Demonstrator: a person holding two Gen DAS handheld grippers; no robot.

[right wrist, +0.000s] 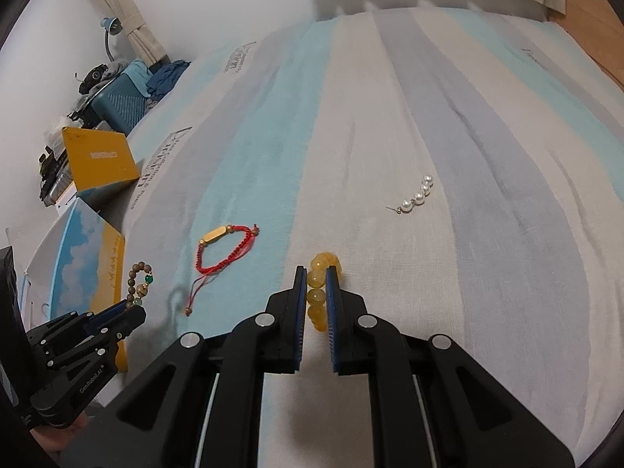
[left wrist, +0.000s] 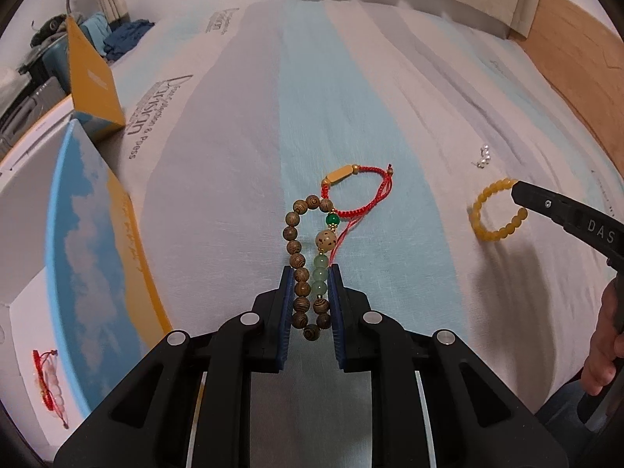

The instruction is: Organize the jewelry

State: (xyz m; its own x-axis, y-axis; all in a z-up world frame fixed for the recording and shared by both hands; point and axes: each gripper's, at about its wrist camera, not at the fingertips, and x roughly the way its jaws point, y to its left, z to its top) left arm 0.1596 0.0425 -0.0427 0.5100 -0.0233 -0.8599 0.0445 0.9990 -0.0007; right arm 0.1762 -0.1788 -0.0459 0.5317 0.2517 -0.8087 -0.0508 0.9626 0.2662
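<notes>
Closest to the left wrist camera, the left claw [left wrist: 311, 273] has its blue pads closed on a wooden bead bracelet [left wrist: 296, 241], pinching the brown beads together with the string of pale green ones; the upper loop with its dark green bead pokes out beyond the fingertips, above the striped bedsheet [left wrist: 241, 148]. Just past it on the sheet lies a red cord bracelet [left wrist: 360, 191] with a gold-coloured bar. To the left sits an open box [left wrist: 84, 241] with a sky-and-cloud lining, and a second red bracelet [left wrist: 48, 380] lies on the white lid surface beside it.

From the right wrist view, the right claw [right wrist: 315, 273] is clamped shut on a yellow bead bracelet [right wrist: 316, 296], several amber beads squeezed between its pads and the rest curving past the tips. A short pearl strand [right wrist: 417, 197] rests on the sheet well apart, further up and to the right. A hand [left wrist: 602, 347] shows at the edge, gripping the right tool's handle.
</notes>
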